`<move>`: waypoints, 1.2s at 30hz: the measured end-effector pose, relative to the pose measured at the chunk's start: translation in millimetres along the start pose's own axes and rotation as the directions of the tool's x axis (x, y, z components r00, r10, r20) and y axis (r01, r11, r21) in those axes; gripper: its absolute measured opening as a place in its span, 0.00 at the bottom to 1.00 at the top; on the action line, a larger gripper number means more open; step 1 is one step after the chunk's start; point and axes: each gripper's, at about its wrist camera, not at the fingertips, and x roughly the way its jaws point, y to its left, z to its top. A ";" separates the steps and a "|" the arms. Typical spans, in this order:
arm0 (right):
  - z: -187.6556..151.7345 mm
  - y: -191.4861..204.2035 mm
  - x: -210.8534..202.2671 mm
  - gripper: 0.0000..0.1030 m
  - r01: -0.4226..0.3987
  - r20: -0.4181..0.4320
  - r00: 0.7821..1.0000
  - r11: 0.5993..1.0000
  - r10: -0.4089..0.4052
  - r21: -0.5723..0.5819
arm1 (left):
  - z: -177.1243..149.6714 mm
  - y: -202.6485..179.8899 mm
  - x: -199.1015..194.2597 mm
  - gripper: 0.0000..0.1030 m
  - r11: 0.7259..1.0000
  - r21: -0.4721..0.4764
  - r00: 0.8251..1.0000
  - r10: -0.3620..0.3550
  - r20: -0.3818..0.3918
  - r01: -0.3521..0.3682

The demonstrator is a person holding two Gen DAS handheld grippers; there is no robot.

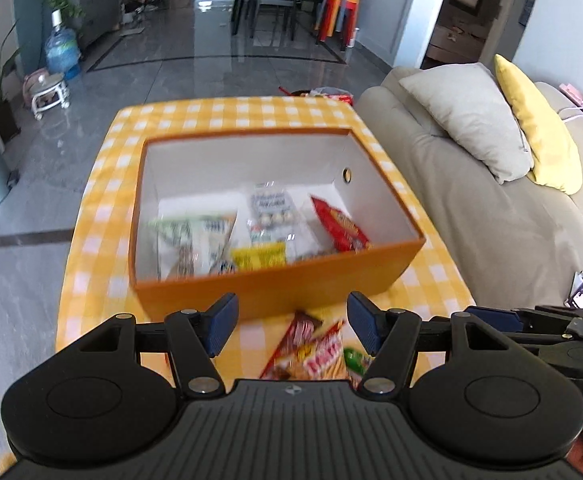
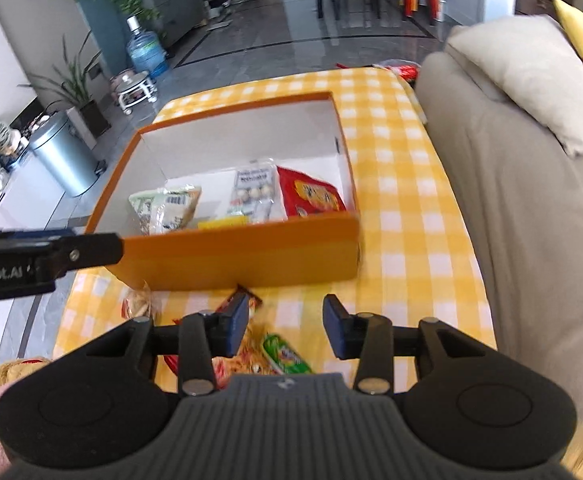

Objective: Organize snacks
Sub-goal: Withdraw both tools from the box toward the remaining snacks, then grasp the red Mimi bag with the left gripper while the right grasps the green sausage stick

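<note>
An orange box (image 1: 275,284) with a white inside stood on a table (image 1: 99,216) covered in yellow-and-white check cloth. Inside it lay a red snack packet (image 1: 341,226) at the right, a clear pack of small round sweets (image 1: 271,210) in the middle, a pale green-and-white bag (image 1: 191,240) at the left and a yellow packet (image 1: 259,256) by the near wall. More loose snack packets (image 1: 311,350) lay on the cloth just in front of the box. The left gripper (image 1: 291,326) hovered over these, level, its blue-padded fingers apart and holding nothing. The right gripper (image 2: 285,326) hung beside it, fingers likewise apart and empty, above a green packet (image 2: 285,354). The left gripper's side read "Robot.AI". Packet lettering was too blurred to read. A beige sofa (image 1: 491,232) stood just right of the table.
</note>
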 end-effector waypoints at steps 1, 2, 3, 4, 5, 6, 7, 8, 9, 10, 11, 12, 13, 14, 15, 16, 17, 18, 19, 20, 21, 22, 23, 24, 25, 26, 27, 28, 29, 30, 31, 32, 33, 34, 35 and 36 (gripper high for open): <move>-6.7 -0.2 -0.3 0.38 0.012 0.004 1.000 1.000 -0.012 0.011 | -5.2 0.9 -0.8 0.71 1.000 -0.006 1.000 -0.003 0.002 0.003; -11.9 -0.2 -0.1 0.39 0.023 0.007 1.000 1.000 -0.023 0.017 | -11.4 1.4 -2.4 0.71 1.000 -0.009 1.000 -0.001 0.007 0.001; -17.9 -0.1 -0.7 0.39 0.035 0.017 0.999 0.999 -0.036 0.022 | -16.6 1.5 -3.8 0.71 1.000 -0.010 1.000 0.002 0.013 -0.002; -25.6 0.4 -2.5 0.39 0.044 0.040 0.998 0.999 -0.044 0.015 | -22.0 1.6 -5.0 0.71 1.000 -0.011 1.000 0.002 0.019 -0.002; -30.4 1.5 -3.6 0.39 0.049 0.055 0.997 0.999 -0.049 0.002 | -25.7 1.7 -5.8 0.71 1.000 -0.011 1.000 -0.001 0.023 0.002; -37.1 3.8 -5.3 0.40 0.060 0.075 0.995 0.998 -0.059 -0.018 | -29.8 1.7 -6.5 0.71 1.000 -0.012 1.000 -0.005 0.030 0.005; -42.0 5.4 -7.3 0.41 0.069 0.094 0.993 0.997 -0.065 -0.037 | -34.0 1.1 -7.6 0.71 1.000 -0.012 0.999 -0.008 0.038 0.008; -47.5 6.6 -9.7 0.44 0.075 0.113 0.991 0.996 -0.069 -0.054 | -37.6 0.4 -7.9 0.71 1.000 -0.010 0.999 -0.009 0.043 0.009; -53.6 8.4 -11.8 0.44 0.079 0.136 0.988 0.994 -0.069 -0.070 | -41.7 -0.5 -7.7 0.71 1.000 -0.006 0.999 -0.008 0.045 0.009; -58.7 8.1 -13.6 0.44 0.076 0.150 0.987 0.994 -0.064 -0.079 | -46.8 -2.4 -7.7 0.71 1.000 0.000 0.999 -0.008 0.047 0.008; -62.6 7.4 -14.3 0.44 0.070 0.159 0.986 0.994 -0.056 -0.083 | -50.7 -3.1 -6.4 0.71 1.000 0.004 0.999 -0.011 0.043 0.011; -66.7 6.2 -15.0 0.44 0.062 0.168 0.985 0.995 -0.047 -0.082 | -54.3 -3.8 -5.0 0.71 1.000 0.006 0.999 -0.015 0.037 0.015; -72.2 4.9 -15.2 0.44 0.053 0.176 0.984 0.995 -0.039 -0.079 | -58.3 -4.6 -3.5 0.71 1.000 0.006 0.999 -0.017 0.030 0.016; -75.9 4.2 -14.8 0.44 0.050 0.180 0.983 0.996 -0.035 -0.079 | -61.7 -5.1 -2.0 0.71 1.000 0.001 1.000 -0.015 0.021 0.015; -80.8 2.9 -13.7 0.44 0.056 0.185 0.982 0.995 -0.041 -0.079 | -64.9 -5.3 -0.6 0.71 1.000 -0.010 1.000 -0.015 0.011 0.015; -85.1 1.4 -11.0 0.44 0.066 0.186 0.981 0.994 -0.050 -0.081 | -67.6 -6.2 1.4 0.71 1.000 -0.022 1.000 -0.021 0.000 0.021; -89.6 -0.1 -8.6 0.44 0.075 0.184 0.981 0.994 -0.058 -0.085 | -70.6 -7.3 3.5 0.71 0.999 -0.029 1.000 -0.028 -0.008 0.028; -93.4 -0.9 -6.2 0.44 0.080 0.180 0.982 0.993 -0.063 -0.090 | -73.0 -9.0 5.5 0.71 0.999 -0.027 1.000 -0.029 -0.011 0.029; -99.2 -2.6 -1.6 0.44 0.088 0.172 0.983 0.991 -0.070 -0.099 | -75.9 -10.8 8.3 0.71 1.000 -0.014 1.000 -0.020 -0.014 0.020; -102.8 -3.3 1.5 0.44 0.096 0.162 0.984 0.990 -0.077 -0.108 | -78.4 -13.2 11.3 0.71 1.000 -0.001 1.000 -0.007 -0.021 0.007; -106.6 -4.0 5.7 0.44 0.101 0.149 0.985 0.988 -0.082 -0.120 | -81.0 -14.6 14.8 0.71 1.000 0.007 1.000 0.004 -0.031 -0.004; -109.5 -4.2 8.5 0.44 0.098 0.134 0.988 0.987 -0.080 -0.128 | -83.0 -15.1 18.5 0.71 1.000 0.005 0.999 0.004 -0.043 -0.003; -110.5 -4.6 11.3 0.44 0.091 0.123 0.990 0.987 -0.074 -0.131 | -85.0 -14.9 21.7 0.71 1.000 -0.002 0.999 -0.001 -0.054 0.001; -110.9 -4.7 13.9 0.44 0.082 0.116 0.991 0.988 -0.066 -0.134 | -85.9 -15.0 24.5 0.71 1.000 -0.009 0.998 -0.003 -0.062 0.003; -110.6 -3.9 16.0 0.44 0.073 0.117 0.992 0.987 -0.056 -0.141 | -86.6 -15.4 26.7 0.71 1.000 -0.014 0.998 -0.005 -0.065 0.004; -109.8 -2.9 17.6 0.43 0.068 0.124 0.991 0.987 -0.050 -0.147 | -87.0 -15.8 28.4 0.71 1.000 -0.019 0.998 -0.007 -0.065 0.006; -110.4 -1.0 18.1 0.43 0.065 0.130 0.990 0.986 -0.045 -0.153 | -87.1 -16.4 29.9 0.71 1.000 -0.022 0.998 -0.011 -0.063 0.009; -109.9 0.7 20.5 0.43 0.062 0.134 0.990 0.985 -0.041 -0.161 | -86.9 -17.2 31.9 0.71 0.999 -0.028 0.998 -0.017 -0.063 0.016; -109.3 2.2 23.7 0.41 0.063 0.136 0.990 0.983 -0.040 -0.171 | -87.3 -17.8 34.1 0.71 0.999 -0.037 0.998 -0.024 -0.063 0.022; -108.5 3.6 28.0 0.37 0.066 0.137 0.990 0.981 -0.041 -0.182 | -87.5 -18.7 36.3 0.71 0.999 -0.047 0.998 -0.028 -0.062 0.025; -107.6 4.6 32.5 0.36 0.069 0.135 0.990 0.979 -0.043 -0.191 | -88.3 -20.3 39.6 0.71 0.998 -0.056 0.998 -0.027 -0.062 0.024; -106.7 4.7 37.2 0.35 0.072 0.131 0.990 0.978 -0.046 -0.196 | -88.9 -22.6 43.0 0.71 0.998 -0.062 0.998 -0.019 -0.063 0.015; -106.0 4.8 41.1 0.35 0.074 0.128 0.991 0.977 -0.049 -0.199 | -90.6 -25.4 46.5 0.71 0.998 -0.062 0.998 -0.009 -0.064 0.005; -105.3 4.9 45.3 0.34 0.078 0.128 0.990 0.976 -0.053 -0.203 | -91.8 -27.4 49.6 0.71 0.998 -0.060 0.998 -0.005 -0.065 0.001; -104.8 5.0 49.1 0.33 0.083 0.127 0.990 0.974 -0.057 -0.209 | -92.0 -29.0 53.2 0.71 0.998 -0.062 0.998 -0.003 -0.070 -0.001; -104.2 4.9 52.6 0.32 0.084 0.124 0.991 0.973 -0.058 -0.216 | -91.6 -29.9 56.2 0.71 0.997 -0.071 0.997 -0.005 -0.074 -0.001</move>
